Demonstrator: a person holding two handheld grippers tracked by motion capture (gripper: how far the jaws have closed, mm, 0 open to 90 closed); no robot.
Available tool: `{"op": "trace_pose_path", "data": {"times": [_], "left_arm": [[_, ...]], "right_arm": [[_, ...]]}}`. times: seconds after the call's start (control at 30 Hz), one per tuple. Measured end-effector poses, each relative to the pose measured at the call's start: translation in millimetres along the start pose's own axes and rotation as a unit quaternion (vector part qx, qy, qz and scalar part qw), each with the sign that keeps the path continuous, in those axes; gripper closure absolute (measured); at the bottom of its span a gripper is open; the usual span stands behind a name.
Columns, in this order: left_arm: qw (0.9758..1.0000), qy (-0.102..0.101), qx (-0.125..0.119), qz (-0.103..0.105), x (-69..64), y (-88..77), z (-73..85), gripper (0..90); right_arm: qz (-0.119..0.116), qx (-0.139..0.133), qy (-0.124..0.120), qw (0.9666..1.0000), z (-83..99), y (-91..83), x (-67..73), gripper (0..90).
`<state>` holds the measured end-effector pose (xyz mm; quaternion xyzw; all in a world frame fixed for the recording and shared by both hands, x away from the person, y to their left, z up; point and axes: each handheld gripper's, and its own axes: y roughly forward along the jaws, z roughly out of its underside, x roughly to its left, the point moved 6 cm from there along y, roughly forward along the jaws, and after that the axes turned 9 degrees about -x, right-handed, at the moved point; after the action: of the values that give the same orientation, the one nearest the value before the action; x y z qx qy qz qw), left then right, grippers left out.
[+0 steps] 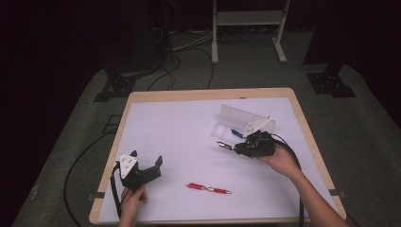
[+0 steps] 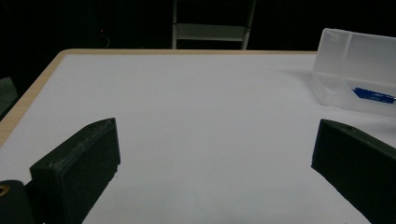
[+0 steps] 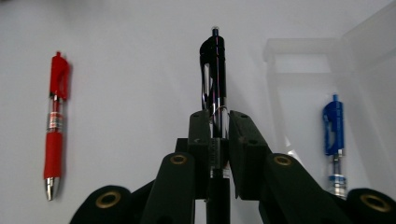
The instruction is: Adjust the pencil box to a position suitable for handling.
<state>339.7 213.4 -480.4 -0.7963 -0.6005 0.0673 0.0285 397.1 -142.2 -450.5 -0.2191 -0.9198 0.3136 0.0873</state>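
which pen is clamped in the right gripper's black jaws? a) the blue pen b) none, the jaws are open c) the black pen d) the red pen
c: in the right gripper view the right gripper has its jaws closed on the black click pen, while the red pen lies on the white table top and the blue pen rests inside the clear plastic box.

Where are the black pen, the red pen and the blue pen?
black pen point(image 3: 214, 70), right gripper view, on its clip end.
red pen point(image 3: 55, 123), right gripper view, on its barrel.
blue pen point(image 3: 333, 128), right gripper view, on its clip.
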Motion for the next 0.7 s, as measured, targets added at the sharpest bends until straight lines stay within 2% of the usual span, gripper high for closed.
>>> {"op": "trace_pose_path", "data": {"times": [0.03, 0.23, 0.37, 0.7], "left_arm": [[1.0, -0.002, 0.0, 0.0, 0.1, 0.1, 0.0, 0.4], [1.0, -0.002, 0.0, 0.0, 0.1, 0.1, -0.1, 0.3], [1.0, -0.002, 0.0, 0.0, 0.0, 0.1, 0.0, 0.4], [1.0, -0.002, -0.001, 0.0, 0.1, 0.1, 0.0, 0.4]], "right_arm": [[0.006, -0.002, 0.0, 1.0, -2.8, -1.1, -6.0, 78.8], [0.02, 0.003, 0.007, 0.9998, -4.9, -1.9, -19.2, 78.8], [0.031, 0.008, 0.018, 0.9993, -1.5, -0.4, -33.7, 78.8], [0.046, 0.021, 0.035, 0.9981, 6.4, 5.4, -54.3, 78.8]]}}
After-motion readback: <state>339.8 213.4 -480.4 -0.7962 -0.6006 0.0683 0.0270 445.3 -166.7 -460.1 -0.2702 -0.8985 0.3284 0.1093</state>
